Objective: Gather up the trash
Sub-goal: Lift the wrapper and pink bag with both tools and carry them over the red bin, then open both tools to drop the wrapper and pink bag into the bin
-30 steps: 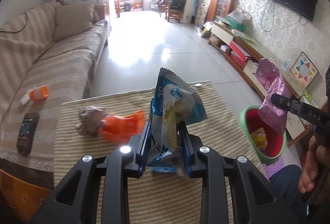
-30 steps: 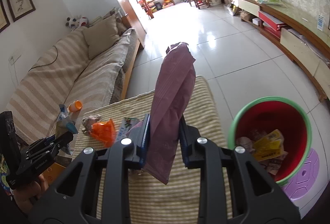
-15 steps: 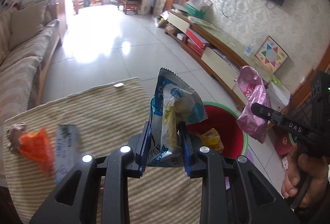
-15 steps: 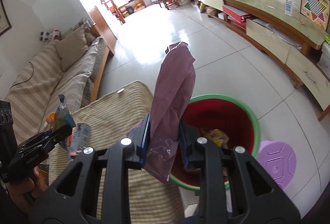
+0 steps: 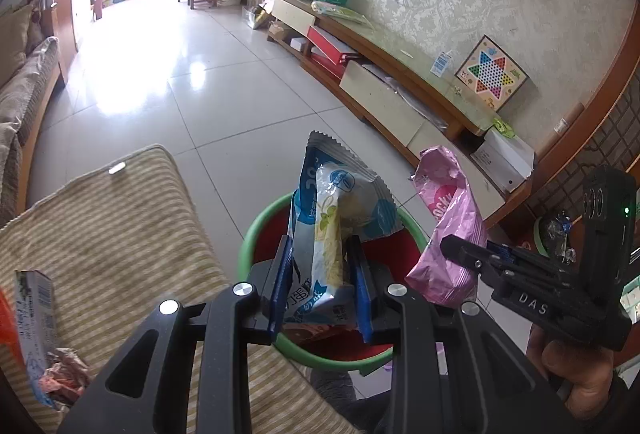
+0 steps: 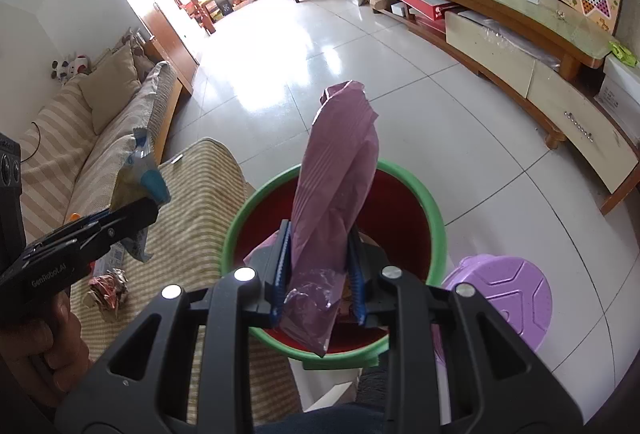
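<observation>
My left gripper [image 5: 320,266] is shut on a blue and white snack wrapper [image 5: 336,218] and holds it above the red bin with a green rim [image 5: 248,238]. My right gripper [image 6: 318,266] is shut on a pink snack bag [image 6: 340,190], also above the bin [image 6: 236,222]. The pink bag [image 5: 448,234] and the right gripper [image 5: 456,246] show in the left wrist view, over the bin's right side. The left gripper [image 6: 148,210] with its wrapper [image 6: 140,174] shows at the left of the right wrist view.
A striped cloth covers the table [image 5: 104,226] left of the bin. On it lie a small carton [image 5: 36,318] and a crumpled wrapper [image 6: 108,284]. A purple stool [image 6: 504,294] stands right of the bin. A sofa [image 6: 100,138] runs along the left; a TV cabinet [image 6: 520,46] lines the right wall.
Both grippers have swung right from over the table to above the bin, each still holding its wrapper.
</observation>
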`<state>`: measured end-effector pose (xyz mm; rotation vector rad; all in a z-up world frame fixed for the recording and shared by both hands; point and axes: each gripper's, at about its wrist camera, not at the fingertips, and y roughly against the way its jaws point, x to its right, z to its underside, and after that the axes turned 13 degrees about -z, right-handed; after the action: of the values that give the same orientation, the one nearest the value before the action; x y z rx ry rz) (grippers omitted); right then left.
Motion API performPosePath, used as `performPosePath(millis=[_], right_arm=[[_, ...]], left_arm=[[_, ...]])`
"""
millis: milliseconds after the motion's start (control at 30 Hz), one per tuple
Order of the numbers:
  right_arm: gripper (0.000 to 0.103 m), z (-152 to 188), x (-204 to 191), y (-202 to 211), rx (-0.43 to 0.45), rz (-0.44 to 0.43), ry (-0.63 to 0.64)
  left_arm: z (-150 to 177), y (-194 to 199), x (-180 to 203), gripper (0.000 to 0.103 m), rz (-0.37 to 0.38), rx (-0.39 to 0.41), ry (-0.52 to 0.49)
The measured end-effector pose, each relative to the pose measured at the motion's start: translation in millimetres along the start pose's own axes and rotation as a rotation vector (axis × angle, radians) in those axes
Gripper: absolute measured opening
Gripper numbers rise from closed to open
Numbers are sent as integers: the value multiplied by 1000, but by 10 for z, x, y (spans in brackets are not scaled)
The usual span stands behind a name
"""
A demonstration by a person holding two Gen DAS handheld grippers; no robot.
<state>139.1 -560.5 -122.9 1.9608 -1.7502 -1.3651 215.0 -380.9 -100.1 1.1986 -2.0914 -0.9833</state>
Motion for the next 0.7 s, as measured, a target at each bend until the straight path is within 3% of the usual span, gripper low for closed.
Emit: performPosePath(millis=[433, 567, 700], right_arm=[[26, 72, 184, -198, -65, -2, 3], [27, 73, 163, -240, -77, -5, 14], [49, 82, 152, -251, -80, 17, 24]], left_arm=[[-17, -357, 185, 29, 31, -56, 25], [-30, -368, 203, 45, 44, -53, 46], [-32, -376, 210, 53, 56, -57, 66]])
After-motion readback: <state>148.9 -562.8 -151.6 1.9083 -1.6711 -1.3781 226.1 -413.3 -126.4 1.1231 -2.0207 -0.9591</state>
